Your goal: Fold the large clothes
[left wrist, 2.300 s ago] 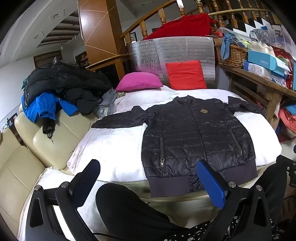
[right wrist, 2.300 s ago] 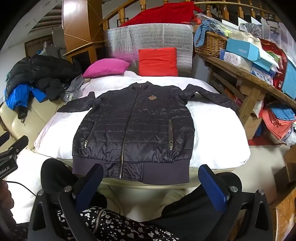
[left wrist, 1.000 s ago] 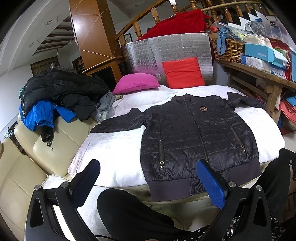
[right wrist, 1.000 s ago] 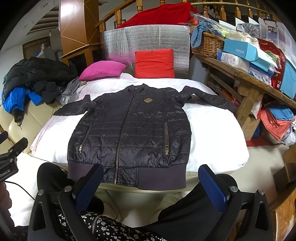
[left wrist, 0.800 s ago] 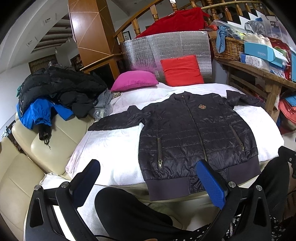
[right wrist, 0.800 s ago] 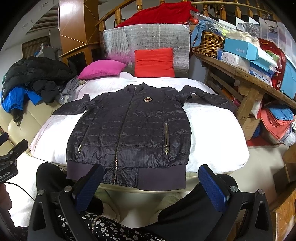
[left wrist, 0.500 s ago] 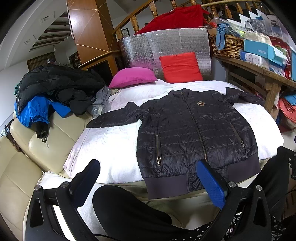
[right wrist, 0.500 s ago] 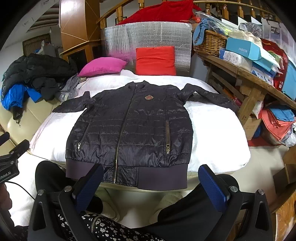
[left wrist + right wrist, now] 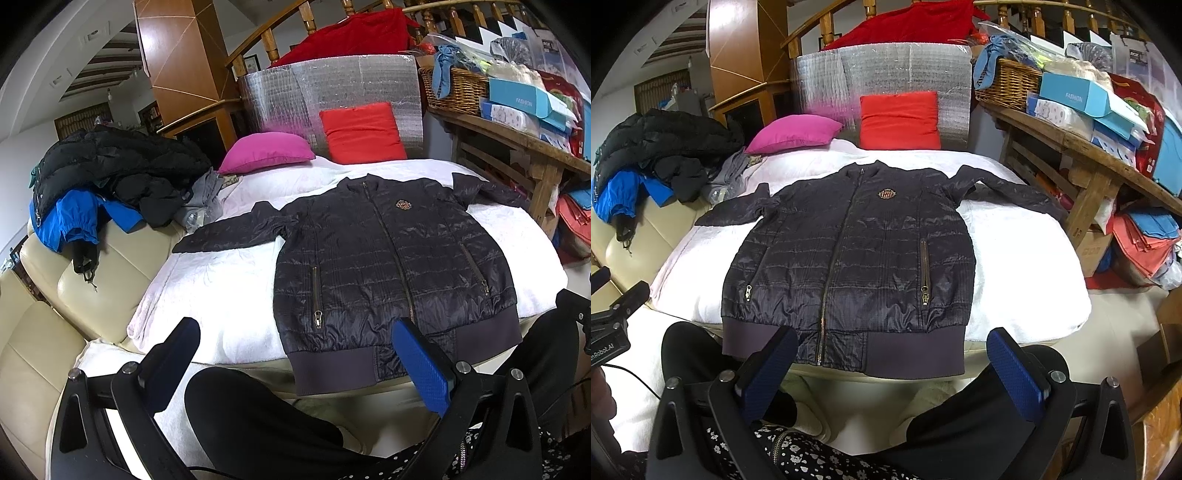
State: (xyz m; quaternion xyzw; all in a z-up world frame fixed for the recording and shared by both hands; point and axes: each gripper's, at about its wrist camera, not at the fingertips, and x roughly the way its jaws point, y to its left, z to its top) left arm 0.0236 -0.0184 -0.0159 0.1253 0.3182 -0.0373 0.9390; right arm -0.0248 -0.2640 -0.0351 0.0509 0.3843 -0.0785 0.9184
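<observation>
Lying flat and face up on white bedding, centre of frame in both views: dark quilted jacket, zipped, both sleeves spread outward, ribbed hem hanging over the near edge of the bed. Left tongs at the bottom of the left wrist view: spread wide apart, empty, held short of the jacket, blue pads overlapping the hem only in line of sight. Right tongs at the bottom of the right wrist view: likewise spread wide, gripping nothing, not touching the fabric. Dark trouser legs visible between and below both sets of tongs. Pink cushion and red cushion at the far end of the bed, upper centre, against a silver foil panel. Pile of black and blue coats on a cream sofa, left of frame. Wooden counter at upper right, loaded with a wicker basket and blue boxes.
</observation>
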